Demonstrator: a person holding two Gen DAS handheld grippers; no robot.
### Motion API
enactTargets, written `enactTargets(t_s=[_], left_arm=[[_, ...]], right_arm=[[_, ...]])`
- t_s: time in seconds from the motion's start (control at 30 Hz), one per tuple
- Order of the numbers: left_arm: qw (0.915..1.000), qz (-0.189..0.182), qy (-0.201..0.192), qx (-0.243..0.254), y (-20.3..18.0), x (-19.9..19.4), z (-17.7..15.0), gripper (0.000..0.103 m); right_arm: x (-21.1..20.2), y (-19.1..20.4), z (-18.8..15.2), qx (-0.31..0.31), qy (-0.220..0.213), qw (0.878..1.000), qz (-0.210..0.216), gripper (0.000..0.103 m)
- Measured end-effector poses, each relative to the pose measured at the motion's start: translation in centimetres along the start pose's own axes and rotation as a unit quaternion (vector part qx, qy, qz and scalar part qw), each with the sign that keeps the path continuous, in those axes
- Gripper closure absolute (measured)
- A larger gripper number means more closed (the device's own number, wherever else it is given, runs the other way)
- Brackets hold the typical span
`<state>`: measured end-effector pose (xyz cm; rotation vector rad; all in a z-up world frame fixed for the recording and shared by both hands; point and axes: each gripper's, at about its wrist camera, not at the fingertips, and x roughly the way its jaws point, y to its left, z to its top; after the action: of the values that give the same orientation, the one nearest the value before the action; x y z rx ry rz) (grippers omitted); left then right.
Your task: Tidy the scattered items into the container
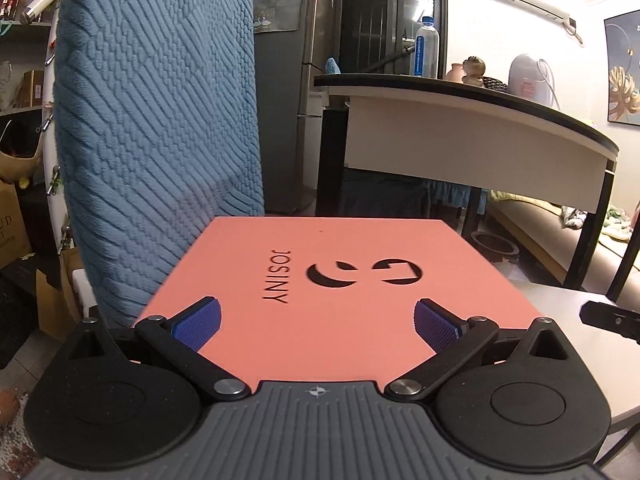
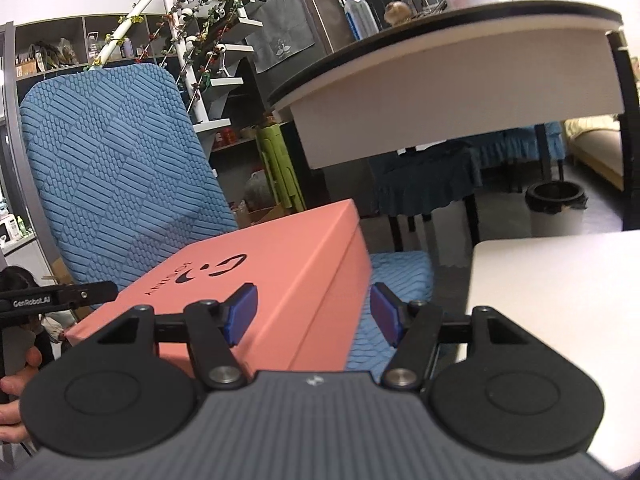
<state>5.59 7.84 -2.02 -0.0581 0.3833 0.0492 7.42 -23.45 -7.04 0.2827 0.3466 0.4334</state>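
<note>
The left gripper [image 1: 318,322] stands spread wide above the lid of the salmon-pink box [image 1: 332,280], its pads clear of it and holding nothing. The right gripper [image 2: 314,314] is partly closed astride the box's near right corner, also with nothing pinched. The box sits lid-on upon the blue chair [image 2: 120,168], beside the white bench [image 2: 560,300]. No scattered items show, so as far as I can judge the tidying looks either unstarted or finished.
</note>
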Motion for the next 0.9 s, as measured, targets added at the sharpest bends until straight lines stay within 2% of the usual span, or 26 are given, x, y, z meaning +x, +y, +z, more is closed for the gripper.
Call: enactTargets(t_s=[0.23, 0.57, 0.7, 0.9], left_arm=[[1.0000, -0.005, -0.005, -0.002, -2.7, 0.0, -0.3, 0.000], [0.9994, -0.017, 0.007, 0.030, -7.8, 0.6, -1.1, 0.000], [0.9991, -0.017, 0.008, 0.038, -9.4, 0.8, -1.7, 0.000], [0.9957, -0.029, 0.024, 0.085, -11.8, 1.1, -2.6, 0.000]], right_arm=[[-2.9, -1.6, 0.2, -0.014, -0.010, 0.999, -0.037, 0.040], [-6.6, -4.2, -0.4, -0.033, -0.013, 0.995, -0.092, 0.038], [-8.0, -5.0, -0.9, -0.033, -0.013, 0.993, -0.111, 0.030], [-9.9, -5.6, -1.5, -0.045, -0.020, 0.991, -0.127, 0.009]])
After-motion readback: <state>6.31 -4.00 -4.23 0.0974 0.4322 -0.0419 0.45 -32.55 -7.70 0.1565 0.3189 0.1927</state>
